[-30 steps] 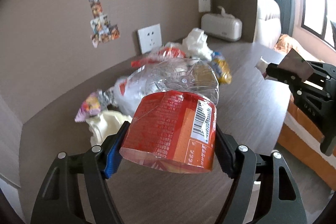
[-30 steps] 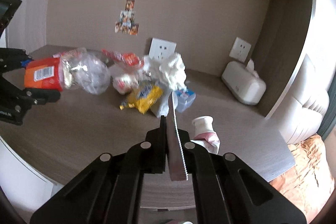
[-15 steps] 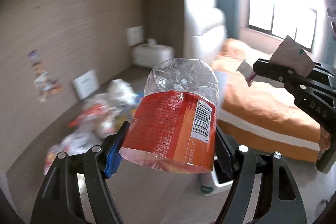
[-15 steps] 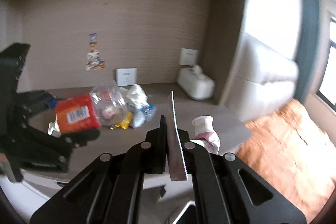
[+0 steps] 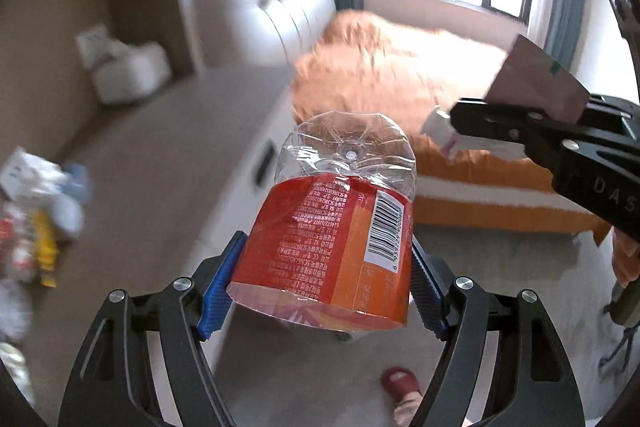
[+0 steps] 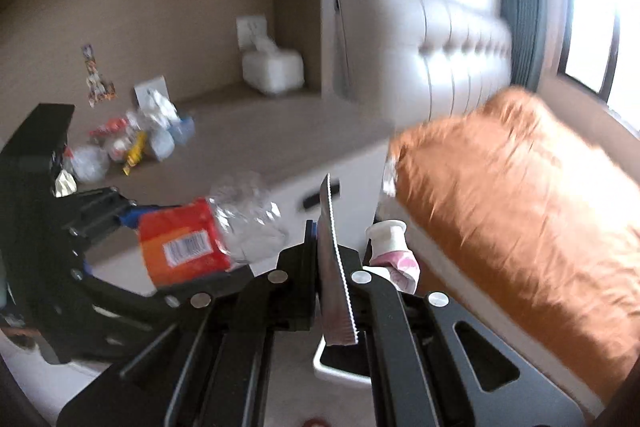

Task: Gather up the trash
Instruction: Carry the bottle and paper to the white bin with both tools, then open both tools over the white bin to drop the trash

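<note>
Beside the bed (image 5: 400, 67): both claws are held in the air over the floor, off the worktop (image 6: 256, 131).
Left claw (image 5: 326, 267): clenched on a crushed plastic bottle (image 5: 336, 227) with a red label, clear base pointing away.
Right claw (image 6: 334, 269): clamped on a flat wrapper (image 6: 334, 275) with a saw-toothed edge, seen edge-on; a small pink-and-white tube (image 6: 390, 247) sticks out beside it.
Step in hand: carrying picked-up trash, judged to be headed for the white bin (image 6: 340, 373) on the floor below the right claw.
Next move: bring each claw over the bin opening, then let go.
Left to collect: a litter pile (image 6: 136, 139) lies on the worktop, well away from the bed.
Hard to make out: only a corner of the bin shows; the pile is blurred; how the tube is held is unclear.
</note>
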`<state>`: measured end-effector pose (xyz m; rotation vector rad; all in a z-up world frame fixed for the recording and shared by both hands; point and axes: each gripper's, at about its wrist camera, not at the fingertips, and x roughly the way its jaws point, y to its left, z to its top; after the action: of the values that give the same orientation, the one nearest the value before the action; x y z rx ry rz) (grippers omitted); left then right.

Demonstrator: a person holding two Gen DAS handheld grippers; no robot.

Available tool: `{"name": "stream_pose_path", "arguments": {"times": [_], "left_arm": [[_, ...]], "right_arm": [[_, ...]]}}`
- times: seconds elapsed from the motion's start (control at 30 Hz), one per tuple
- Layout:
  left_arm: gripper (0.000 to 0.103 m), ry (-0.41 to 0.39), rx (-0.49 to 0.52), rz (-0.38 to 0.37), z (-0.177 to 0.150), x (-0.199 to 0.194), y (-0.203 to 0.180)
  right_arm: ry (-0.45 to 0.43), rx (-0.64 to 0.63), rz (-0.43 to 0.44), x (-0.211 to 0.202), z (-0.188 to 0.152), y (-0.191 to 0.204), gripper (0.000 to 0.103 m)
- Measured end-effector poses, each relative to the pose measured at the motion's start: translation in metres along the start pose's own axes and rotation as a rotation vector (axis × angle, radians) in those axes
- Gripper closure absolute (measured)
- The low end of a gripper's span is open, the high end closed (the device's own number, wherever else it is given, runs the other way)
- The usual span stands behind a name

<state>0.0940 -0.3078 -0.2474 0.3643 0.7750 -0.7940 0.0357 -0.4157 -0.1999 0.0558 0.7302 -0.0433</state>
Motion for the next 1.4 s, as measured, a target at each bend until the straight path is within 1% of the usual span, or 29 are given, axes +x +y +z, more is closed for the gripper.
{"name": "stream_pose_path", "arguments": {"times": [0.03,0.07,0.1,0.17,0.23,0.3,0.37,0.43,0.47,0.53,0.57,0.6,0.7,0.73,0.77,0.8,0.83,0.87,0.9,1.0,1.13,1.23,1.3,1.4], "left_arm": [[0.029,0.027,-0.003,-0.015,-0.003,0.019,-0.008],[0.029,0.053,-0.012,-0.035,-0.011,0.048,-0.017],[0.029,0.073,-0.02,-0.047,-0.016,0.065,-0.021],[0.029,0.126,-0.039,-0.066,-0.03,0.114,-0.03],[0.029,0.158,-0.051,-0.077,-0.044,0.153,-0.038],[0.029,0.194,-0.045,-0.082,-0.063,0.203,-0.047],[0.029,0.23,-0.053,-0.096,-0.078,0.24,-0.051],[0.029,0.257,-0.059,-0.118,-0.093,0.276,-0.055],[0.029,0.279,-0.054,-0.122,-0.103,0.297,-0.057],[0.029,0.31,-0.042,-0.128,-0.12,0.326,-0.062],[0.03,0.332,-0.038,-0.13,-0.132,0.345,-0.065],[0.03,0.344,-0.036,-0.134,-0.138,0.355,-0.066],[0.03,0.368,-0.04,-0.144,-0.152,0.386,-0.07],[0.029,0.379,-0.036,-0.149,-0.155,0.394,-0.071],[0.024,0.404,-0.027,-0.152,-0.158,0.405,-0.072],[0.004,0.43,-0.022,-0.156,-0.16,0.415,-0.074],[0.005,0.425,-0.058,-0.181,-0.162,0.42,-0.068],[0.005,0.416,-0.084,-0.177,-0.164,0.422,-0.061],[0.005,0.427,-0.077,-0.161,-0.165,0.426,-0.057],[0.005,0.44,-0.03,-0.105,-0.167,0.432,-0.05],[0.005,0.419,-0.037,-0.1,-0.162,0.417,-0.054],[0.005,0.404,-0.062,-0.101,-0.148,0.406,-0.046],[0.005,0.378,-0.069,-0.099,-0.13,0.401,-0.049],[0.005,0.332,-0.067,-0.086,-0.106,0.375,-0.043]], "right_arm": [[0.017,0.008,0.021,0.014,-0.008,-0.012,0.099],[0.031,0.011,0.031,0.023,-0.015,-0.021,0.099],[0.053,0.016,0.046,0.041,-0.026,-0.033,0.099],[0.086,0.034,0.077,0.073,-0.044,-0.049,0.099],[0.12,0.05,0.101,0.113,-0.071,-0.069,0.099],[0.158,0.075,0.119,0.15,-0.094,-0.085,0.099],[0.186,0.099,0.16,0.183,-0.117,-0.096,0.099],[0.227,0.119,0.186,0.225,-0.147,-0.111,0.099],[0.239,0.128,0.195,0.236,-0.156,-0.115,0.099],[0.281,0.149,0.215,0.269,-0.183,-0.127,0.099],[0.296,0.155,0.22,0.28,-0.191,-0.131,0.099],[0.311,0.16,0.228,0.293,-0.202,-0.135,0.099],[0.342,0.146,0.25,0.317,-0.225,-0.138,0.099],[0.352,0.134,0.262,0.323,-0.229,-0.138,0.097],[0.363,0.12,0.274,0.329,-0.235,-0.14,0.091],[0.382,0.106,0.259,0.336,-0.241,-0.14,0.048],[0.399,0.093,0.206,0.343,-0.246,-0.143,0.02],[0.388,0.11,0.206,0.349,-0.253,-0.149,0.006],[0.399,0.122,0.227,0.355,-0.258,-0.153,0.005],[0.391,0.087,0.198,0.361,-0.262,-0.156,0.005],[0.369,0.071,0.183,0.352,-0.252,-0.159,0.004],[0.35,0.056,0.17,0.337,-0.236,-0.161,0.005],[0.338,0.059,0.166,0.325,-0.223,-0.162,0.005],[0.313,0.056,0.157,0.3,-0.196,-0.168,0.004]]}}
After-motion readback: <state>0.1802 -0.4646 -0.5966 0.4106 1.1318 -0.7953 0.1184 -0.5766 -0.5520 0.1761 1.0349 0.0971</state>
